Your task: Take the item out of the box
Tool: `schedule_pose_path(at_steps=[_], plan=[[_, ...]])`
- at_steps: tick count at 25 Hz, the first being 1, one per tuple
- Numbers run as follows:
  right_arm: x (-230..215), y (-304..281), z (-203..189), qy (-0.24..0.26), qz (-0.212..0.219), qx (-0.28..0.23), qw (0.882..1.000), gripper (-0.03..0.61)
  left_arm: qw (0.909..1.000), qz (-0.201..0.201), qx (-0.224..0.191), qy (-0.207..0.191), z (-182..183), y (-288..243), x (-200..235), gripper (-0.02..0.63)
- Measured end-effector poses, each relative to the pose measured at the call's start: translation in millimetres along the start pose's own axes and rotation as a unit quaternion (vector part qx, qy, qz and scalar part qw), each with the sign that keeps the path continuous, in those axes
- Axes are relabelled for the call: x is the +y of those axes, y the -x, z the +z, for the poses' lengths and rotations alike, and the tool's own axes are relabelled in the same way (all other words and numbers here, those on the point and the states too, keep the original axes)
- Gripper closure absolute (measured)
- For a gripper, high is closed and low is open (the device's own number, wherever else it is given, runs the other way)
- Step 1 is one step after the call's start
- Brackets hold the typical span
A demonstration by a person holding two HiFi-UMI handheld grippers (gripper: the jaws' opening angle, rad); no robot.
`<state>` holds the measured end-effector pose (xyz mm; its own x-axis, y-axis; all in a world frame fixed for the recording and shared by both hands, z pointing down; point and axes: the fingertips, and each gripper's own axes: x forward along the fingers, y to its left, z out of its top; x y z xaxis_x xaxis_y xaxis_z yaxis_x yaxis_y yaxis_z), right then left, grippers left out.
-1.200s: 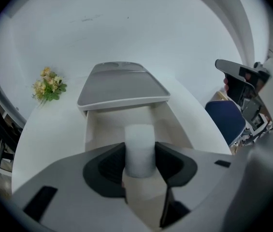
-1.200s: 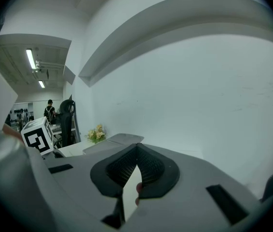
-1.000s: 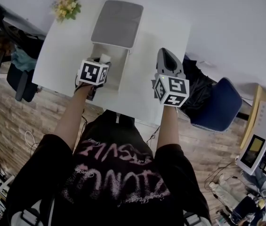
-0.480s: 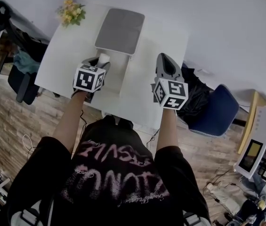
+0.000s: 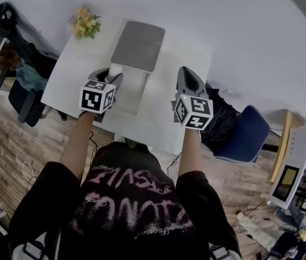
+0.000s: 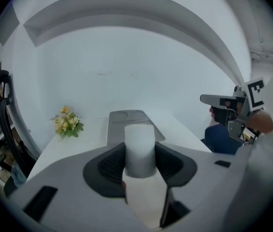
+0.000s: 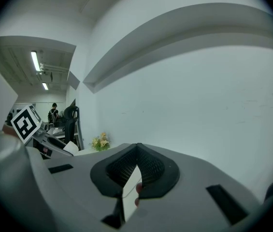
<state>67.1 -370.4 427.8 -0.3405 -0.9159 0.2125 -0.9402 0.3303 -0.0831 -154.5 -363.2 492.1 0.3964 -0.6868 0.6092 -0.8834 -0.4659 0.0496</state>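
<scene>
Now the left gripper [image 5: 110,77], clamped on the white cylinder [image 6: 139,149], has lifted it up from the box [image 5: 132,94]. It looks clear of the rim, though the head view leaves that uncertain. The right gripper [image 7: 136,170] hangs closed and empty.

The box [image 5: 132,93] stands mid-worktop [image 5: 69,77], with 2 bare strips, left and right of it, where a claw could pass. Behind it the open grey lid [image 5: 138,45] and the wall [image 5: 223,31] close the way. Flowers [image 5: 85,25] fill the far left corner. The left claw [image 5: 114,75], gripping a white cylinder [image 5: 115,67], hangs over the box.
</scene>
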Motion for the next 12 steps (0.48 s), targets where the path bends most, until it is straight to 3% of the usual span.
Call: schedule_pose_path(at_steps=[12], plan=[[10, 14, 22, 0.017, -0.006, -0.014, 1.0, 0.569, 0.9945, 0.024, -0.102, -0.008, 54, 43, 3, 0.431]])
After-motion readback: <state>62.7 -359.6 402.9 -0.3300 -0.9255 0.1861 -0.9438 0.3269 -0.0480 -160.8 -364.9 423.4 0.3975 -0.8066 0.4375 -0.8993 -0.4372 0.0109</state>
